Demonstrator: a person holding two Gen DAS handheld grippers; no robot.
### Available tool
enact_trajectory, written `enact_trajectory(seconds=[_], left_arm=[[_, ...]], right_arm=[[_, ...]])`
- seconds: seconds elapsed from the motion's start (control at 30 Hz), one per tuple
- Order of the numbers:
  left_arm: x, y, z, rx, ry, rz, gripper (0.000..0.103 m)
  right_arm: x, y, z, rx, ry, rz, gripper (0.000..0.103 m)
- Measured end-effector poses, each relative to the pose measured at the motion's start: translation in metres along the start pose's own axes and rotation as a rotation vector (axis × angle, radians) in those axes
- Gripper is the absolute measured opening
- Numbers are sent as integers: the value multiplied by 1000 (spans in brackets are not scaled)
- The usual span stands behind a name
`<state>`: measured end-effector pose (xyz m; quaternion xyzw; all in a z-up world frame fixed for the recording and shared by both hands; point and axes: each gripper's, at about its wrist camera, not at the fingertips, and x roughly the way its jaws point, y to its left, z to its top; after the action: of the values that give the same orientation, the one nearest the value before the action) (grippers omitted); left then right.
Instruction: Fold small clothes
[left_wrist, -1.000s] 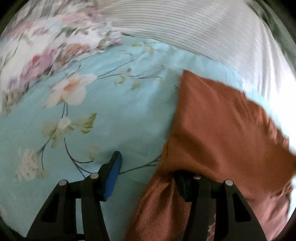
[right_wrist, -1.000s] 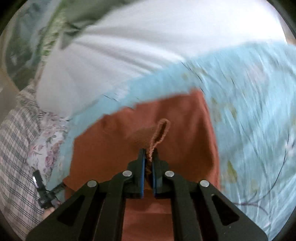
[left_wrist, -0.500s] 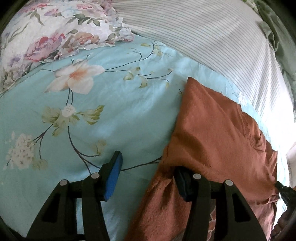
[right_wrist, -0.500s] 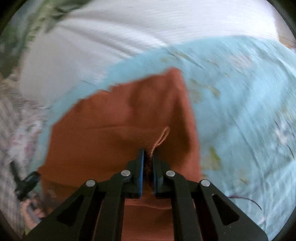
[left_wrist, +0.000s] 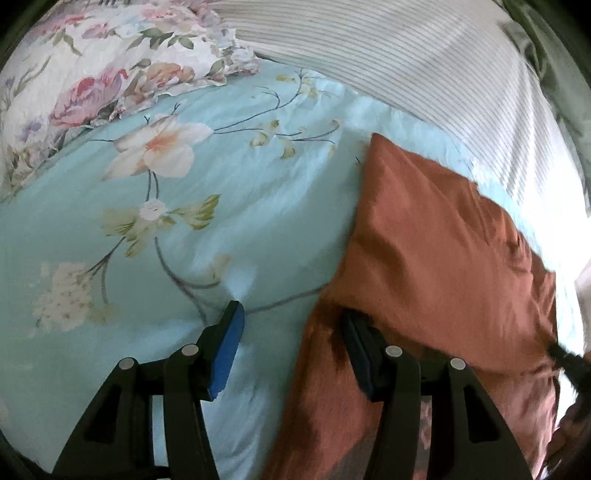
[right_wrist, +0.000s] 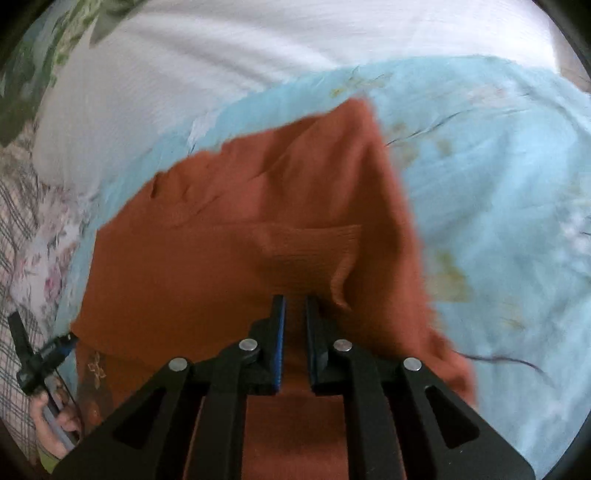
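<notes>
A rust-orange knit garment (left_wrist: 436, 236) lies folded over on a light blue floral bedsheet (left_wrist: 184, 221); it also shows in the right wrist view (right_wrist: 236, 236). My left gripper (left_wrist: 291, 321) is open, its right finger tucked under the garment's edge, its left finger over bare sheet. My right gripper (right_wrist: 294, 306) has its jaws slightly parted over the garment, with the ribbed cuff (right_wrist: 314, 254) lying loose just beyond the fingertips.
A floral pillow (left_wrist: 110, 66) lies at the far left and a white striped sheet (left_wrist: 424, 62) beyond the blue one. In the right wrist view a hand holding the other gripper (right_wrist: 44, 358) shows at the lower left, over plaid fabric (right_wrist: 18, 229).
My right gripper has parted its jaws and let go of the garment's cuff, which now lies flat. The folded layer has settled on the garment. The left gripper has hardly moved.
</notes>
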<state>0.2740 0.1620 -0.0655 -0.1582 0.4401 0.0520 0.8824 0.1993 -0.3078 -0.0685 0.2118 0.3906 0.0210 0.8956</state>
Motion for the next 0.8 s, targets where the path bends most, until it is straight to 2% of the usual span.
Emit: enact_trajectory(seconds=[0.03, 0.07, 0.1, 0.17, 0.37, 0.43, 0.5, 0.67, 0.8], left_arm=[[-6, 1, -3, 5, -2, -1, 56], [-12, 3, -6, 13, -3, -13, 56], [-19, 5, -11, 25, 4, -44, 59], [-27, 9, -22, 42, 31, -87, 63], [-44, 10, -69, 164, 128, -186, 64], [-54, 9, -83, 209, 136, -239, 68], [-61, 11, -97, 226, 172, -337, 74], [-82, 20, -126, 240, 185, -416, 74], [-105, 35, -153, 229, 215, -518, 74]], right_arm=[[-15, -8, -3, 26, -18, 29, 33], [-25, -13, -7, 40, -29, 48, 62], [-39, -22, -11, 50, -44, 73, 79], [-61, -33, -24, 34, -51, 69, 80], [-82, -72, -63, 58, 23, 70, 80], [-82, -78, -75, 72, 47, 124, 80], [-80, -74, -89, 47, 69, 188, 80], [-93, -49, -125, -40, 155, 348, 80], [-107, -36, -160, -94, 214, 412, 80]])
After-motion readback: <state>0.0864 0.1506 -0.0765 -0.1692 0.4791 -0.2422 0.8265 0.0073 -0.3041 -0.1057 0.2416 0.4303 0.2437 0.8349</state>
